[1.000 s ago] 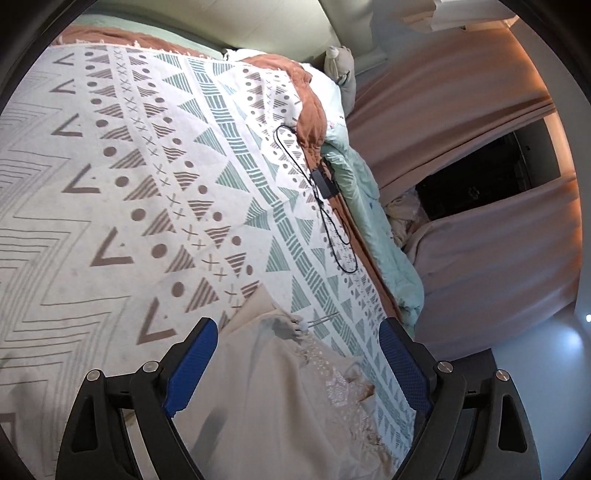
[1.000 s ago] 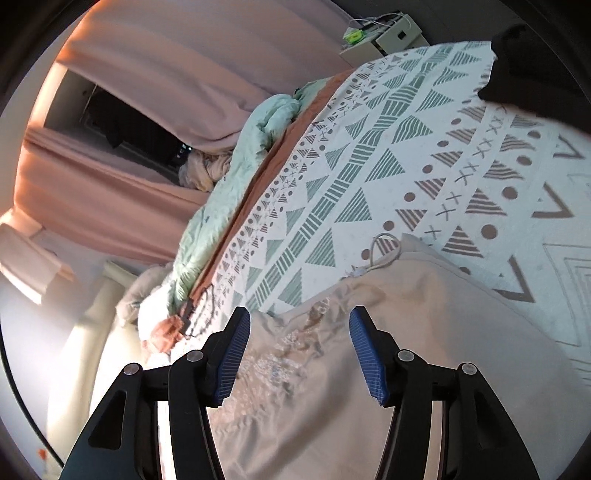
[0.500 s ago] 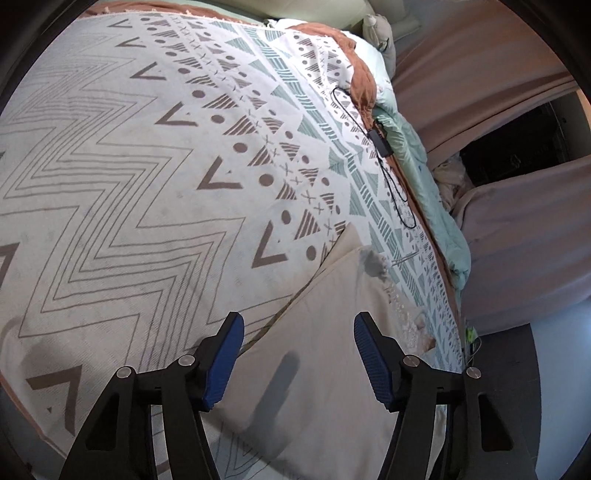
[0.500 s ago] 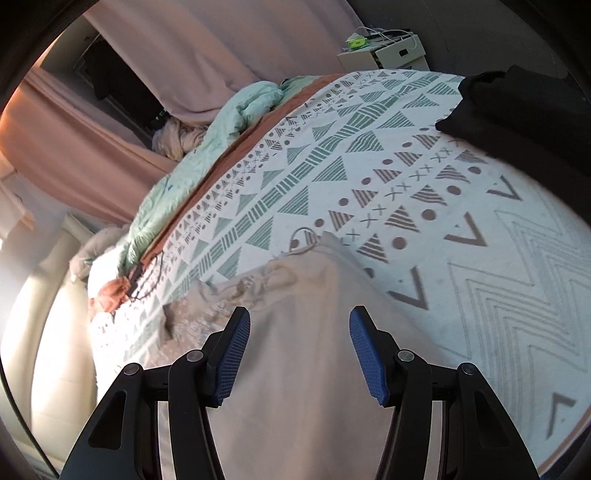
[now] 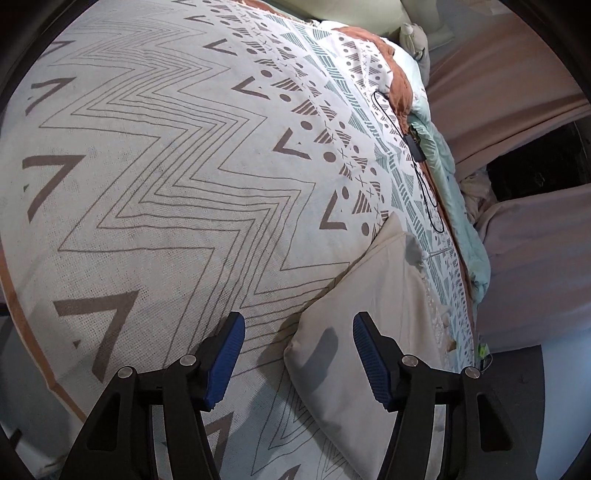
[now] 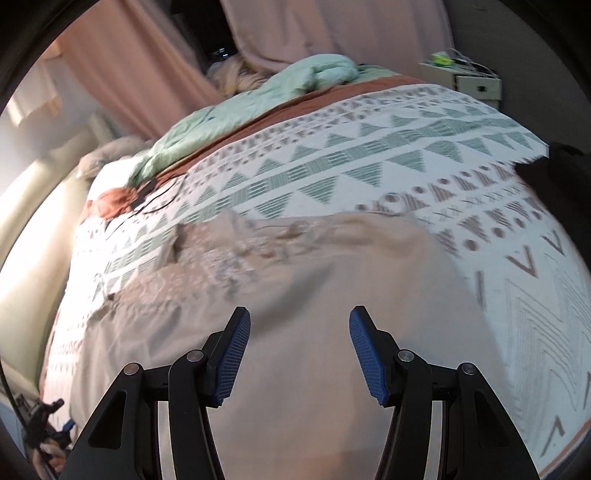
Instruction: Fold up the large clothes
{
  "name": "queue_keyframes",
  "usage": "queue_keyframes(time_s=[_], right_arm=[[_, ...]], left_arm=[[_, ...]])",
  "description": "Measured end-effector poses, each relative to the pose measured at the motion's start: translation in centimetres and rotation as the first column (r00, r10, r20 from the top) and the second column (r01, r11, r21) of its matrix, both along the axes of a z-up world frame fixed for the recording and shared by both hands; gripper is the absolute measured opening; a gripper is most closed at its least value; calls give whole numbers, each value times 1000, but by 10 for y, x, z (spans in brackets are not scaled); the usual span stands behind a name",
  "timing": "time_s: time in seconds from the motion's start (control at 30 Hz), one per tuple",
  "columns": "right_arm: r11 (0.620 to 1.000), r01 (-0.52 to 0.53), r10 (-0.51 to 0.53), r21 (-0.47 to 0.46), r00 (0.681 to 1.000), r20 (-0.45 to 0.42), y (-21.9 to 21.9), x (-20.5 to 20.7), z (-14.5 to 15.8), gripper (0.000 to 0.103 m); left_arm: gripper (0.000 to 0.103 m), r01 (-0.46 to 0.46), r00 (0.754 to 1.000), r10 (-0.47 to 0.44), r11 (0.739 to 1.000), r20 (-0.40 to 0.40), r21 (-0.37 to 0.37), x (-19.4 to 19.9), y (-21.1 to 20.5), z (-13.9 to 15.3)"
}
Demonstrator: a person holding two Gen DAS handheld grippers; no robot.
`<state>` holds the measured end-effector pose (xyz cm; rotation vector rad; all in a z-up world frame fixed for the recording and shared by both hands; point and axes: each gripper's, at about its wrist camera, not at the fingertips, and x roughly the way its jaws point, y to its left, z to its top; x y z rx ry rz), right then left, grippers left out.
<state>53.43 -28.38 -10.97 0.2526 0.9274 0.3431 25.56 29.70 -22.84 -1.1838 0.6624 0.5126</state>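
Observation:
A large beige garment with a lace-trimmed top lies spread flat on the patterned bedspread. In the left wrist view its near corner lies between my fingers. My left gripper is open and empty, just above that corner. My right gripper is open and empty, above the middle of the garment. The right wrist view is motion-blurred.
A black cable with a small box lies on the bedspread by the mint quilt. A dark garment lies at the right. Pink curtains and a white bedside unit stand beyond the bed.
Both grippers have pulled back and risen from the garment's lace end towards its near side. The left one now hangs over the near corner. Both stay open.

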Motion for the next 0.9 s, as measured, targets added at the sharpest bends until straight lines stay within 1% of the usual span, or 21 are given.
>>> queue_keyframes(time_s=[0.07,0.1,0.3,0.37,0.47,0.53,0.57,0.6,0.7,0.73,0.8,0.83,0.87,0.9], right_arm=[[999,-45,45,-12,999,-10,24,2,0,57],[998,-63,63,-11,998,-14,35,3,-1,57],[984,-176,175,-41,984,-17,96,6,-2,57],[979,-200,199,-45,980,-24,112,11,-5,57],[975,-217,215,-51,976,-47,138,19,-13,56],[971,-232,229,-50,971,-69,153,25,-19,56],[969,-240,235,-54,969,-81,162,28,-23,56],[967,-246,240,-62,966,-93,170,30,-27,56],[958,-271,259,-94,958,-123,192,34,-39,56],[954,-277,262,-112,956,-135,200,36,-43,53],[945,-286,260,-161,952,-161,211,40,-54,51],[940,-289,259,-183,950,-173,215,43,-60,45],[933,-293,255,-209,948,-190,221,47,-68,34],[931,-290,247,-222,948,-200,223,52,-75,29]], left_arm=[[62,5,1000,-5,1000,-4,-12,1,-3,-5],[62,4,1000,-4,1000,9,-17,2,-3,-6],[62,-10,1000,9,999,20,31,1,-10,-6],[62,-23,999,22,999,30,26,0,-11,-6],[62,-19,1000,18,999,24,45,2,-14,-5],[59,0,1000,-1,999,24,49,5,-16,-4],[53,13,1000,-14,999,22,49,6,-18,-4],[50,25,1000,-26,999,17,48,9,-19,-5],[49,42,999,-42,998,-1,50,15,-22,-7],[49,45,999,-45,997,-6,55,17,-23,-7],[49,52,999,-51,997,-16,64,19,-23,-7],[49,56,998,-55,996,-18,66,20,-24,-7],[49,60,998,-59,996,-21,68,21,-23,-7],[49,63,998,-62,996,-21,69,22,-23,-8]])
